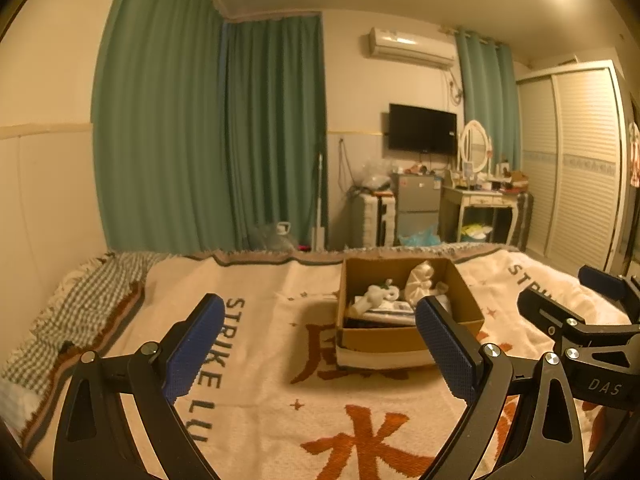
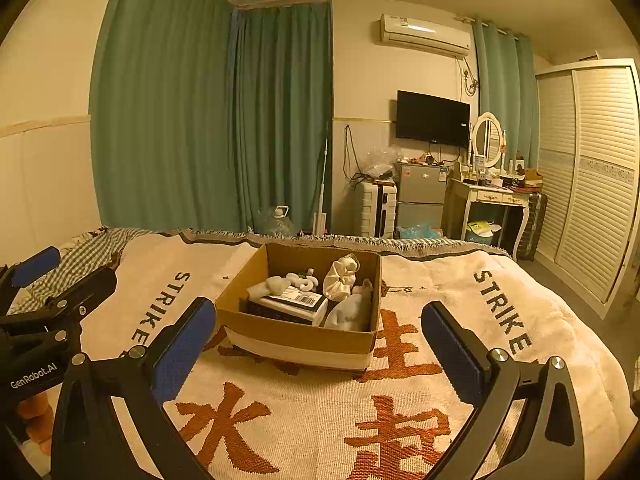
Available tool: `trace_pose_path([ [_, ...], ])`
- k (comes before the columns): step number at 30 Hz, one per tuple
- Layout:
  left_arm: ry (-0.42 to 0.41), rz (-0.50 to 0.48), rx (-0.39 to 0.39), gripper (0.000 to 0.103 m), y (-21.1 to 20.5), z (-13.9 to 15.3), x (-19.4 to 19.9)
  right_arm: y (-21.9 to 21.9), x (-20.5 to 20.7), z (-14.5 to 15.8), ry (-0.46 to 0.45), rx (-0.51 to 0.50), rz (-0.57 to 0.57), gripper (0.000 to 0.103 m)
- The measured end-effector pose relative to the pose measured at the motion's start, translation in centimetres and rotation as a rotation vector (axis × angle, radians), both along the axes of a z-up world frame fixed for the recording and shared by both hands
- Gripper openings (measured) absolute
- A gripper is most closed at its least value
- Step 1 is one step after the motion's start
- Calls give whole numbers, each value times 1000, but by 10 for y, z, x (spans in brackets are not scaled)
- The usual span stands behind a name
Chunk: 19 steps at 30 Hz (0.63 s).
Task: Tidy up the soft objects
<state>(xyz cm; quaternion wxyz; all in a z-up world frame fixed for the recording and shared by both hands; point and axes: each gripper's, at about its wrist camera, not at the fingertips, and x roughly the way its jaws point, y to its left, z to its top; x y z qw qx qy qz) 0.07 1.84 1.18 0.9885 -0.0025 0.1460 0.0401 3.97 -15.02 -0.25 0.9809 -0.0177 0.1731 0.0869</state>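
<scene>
Bed (image 2: 320,420) blanket bare round box (image 2: 296,340); my left tool (image 1: 320,344), right tool (image 2: 318,344) wide, empty, near box edge.

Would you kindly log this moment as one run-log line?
left claw: open, empty | right claw: open, empty | cardboard box: on blanket, holds white soft items | stage: before any grasp

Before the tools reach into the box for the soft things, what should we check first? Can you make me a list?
1. Left tool open and holding nothing: ok.
2. Right tool open and holding nothing: ok.
3. Box open on top, standing flat on the blanket: ok.
4. Soft white things reachable from above: ok.
5. Packet with a barcode lying among them, may get in the way: not ok.
6. Anything hidden under the pile: cannot tell.
</scene>
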Motion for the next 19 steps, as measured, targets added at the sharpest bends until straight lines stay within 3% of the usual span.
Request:
trace_pose_path([
  [19, -3, 0, 19, 98, -2, 0, -1, 0, 0, -3, 5, 2, 0, 103],
])
